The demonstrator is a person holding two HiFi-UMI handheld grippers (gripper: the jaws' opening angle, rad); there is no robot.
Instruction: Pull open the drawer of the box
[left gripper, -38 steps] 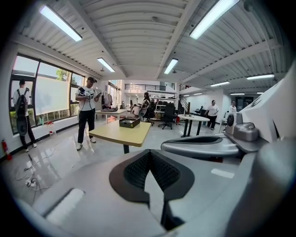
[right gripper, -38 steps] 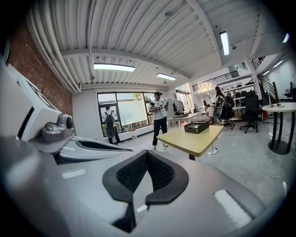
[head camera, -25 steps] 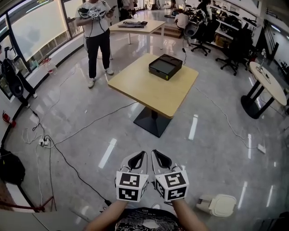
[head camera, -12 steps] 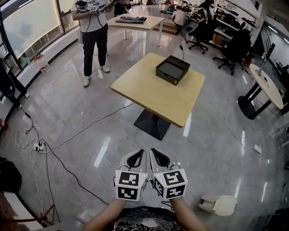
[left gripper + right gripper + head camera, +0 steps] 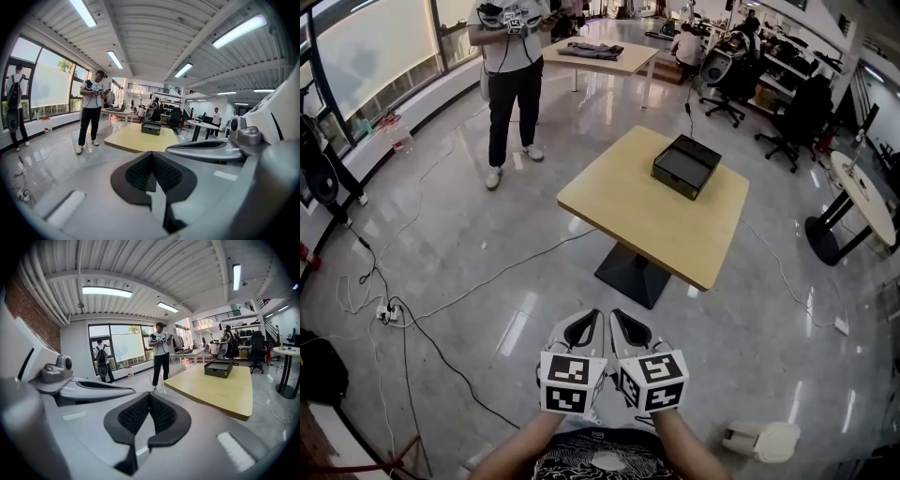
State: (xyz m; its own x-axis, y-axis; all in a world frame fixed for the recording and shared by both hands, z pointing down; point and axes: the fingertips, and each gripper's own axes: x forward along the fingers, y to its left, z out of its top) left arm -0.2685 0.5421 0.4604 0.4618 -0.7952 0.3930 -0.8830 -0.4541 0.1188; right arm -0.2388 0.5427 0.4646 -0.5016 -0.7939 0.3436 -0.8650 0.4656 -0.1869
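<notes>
You held the left hand-held gripper [image 5: 594,317] and the right hand-held gripper [image 5: 617,317] side by side over the floor [image 5: 469,272], each with its jaws pressed together on nothing. The box [image 5: 685,166] sat at the far end of the surface [image 5: 628,216], well apart from both.

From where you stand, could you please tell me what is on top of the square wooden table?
Only a black box sits on the table, near its far corner. Its walls hide whatever the box holds, and the patch of tabletop beneath it is covered.
</notes>
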